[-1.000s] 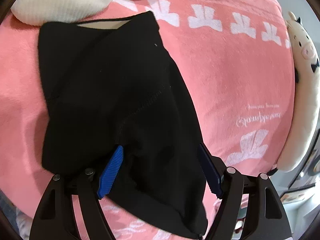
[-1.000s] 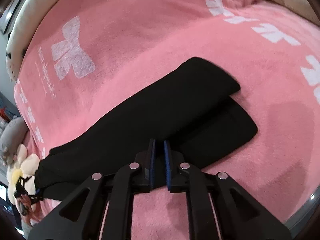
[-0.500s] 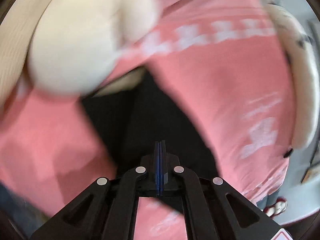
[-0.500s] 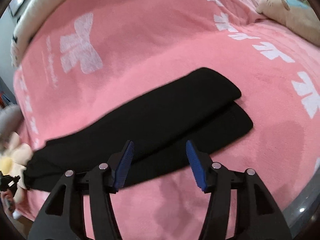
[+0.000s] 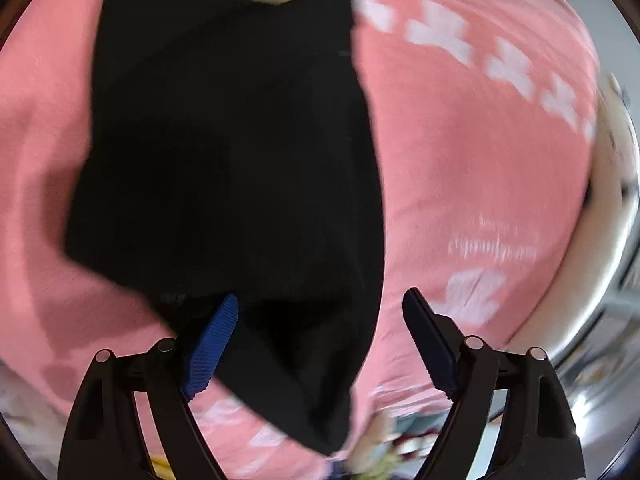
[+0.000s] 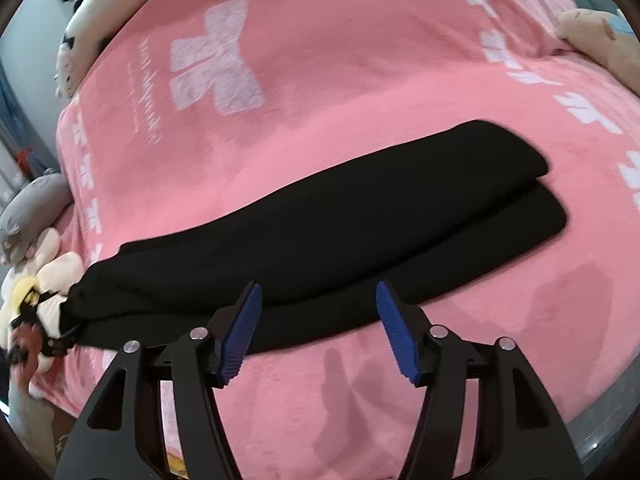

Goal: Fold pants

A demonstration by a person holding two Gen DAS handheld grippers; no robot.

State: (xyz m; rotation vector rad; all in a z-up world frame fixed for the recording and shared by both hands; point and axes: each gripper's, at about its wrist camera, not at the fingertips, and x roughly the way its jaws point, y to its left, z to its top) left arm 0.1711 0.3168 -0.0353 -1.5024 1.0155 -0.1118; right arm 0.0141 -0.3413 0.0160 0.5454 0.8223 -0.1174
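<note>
Blue ribbed pads on both tongs, jaws spread wide, nothing clamped in either. Left gripper point(image 5: 320, 344) hangs over the near end of the black pants point(image 5: 228, 152); in that blurred view the cloth runs up and away from the tongs, its left pad point(image 5: 212, 352) over black fabric, the right pad over bare pink blanket point(image 5: 480, 128). Cannot tell whether the pad touches the cloth. Right gripper point(image 6: 318, 332) sits at the near long edge of the pants point(image 6: 340, 232), both pad tips over or just at that edge, apart from it as far as the view shows.

Pants lie flat on the blanket point(image 6: 280, 60), already doubled lengthwise, one leg stacked on the other with the lower layer peeking out toward the right gripper. In the right wrist view the long axis runs across, left to right, so that gripper faces the strip broadside. In the left wrist view the axis runs straight ahead, so the left gripper faces it end-on.

Judgement: lengthwise fold looks done; a crosswise fold remains. Left gripper is the one placed to take an end and carry it along the axis. Plush toys point(image 6: 28, 216) crowd the blanket's far-left edge, near one end of the pants.
</note>
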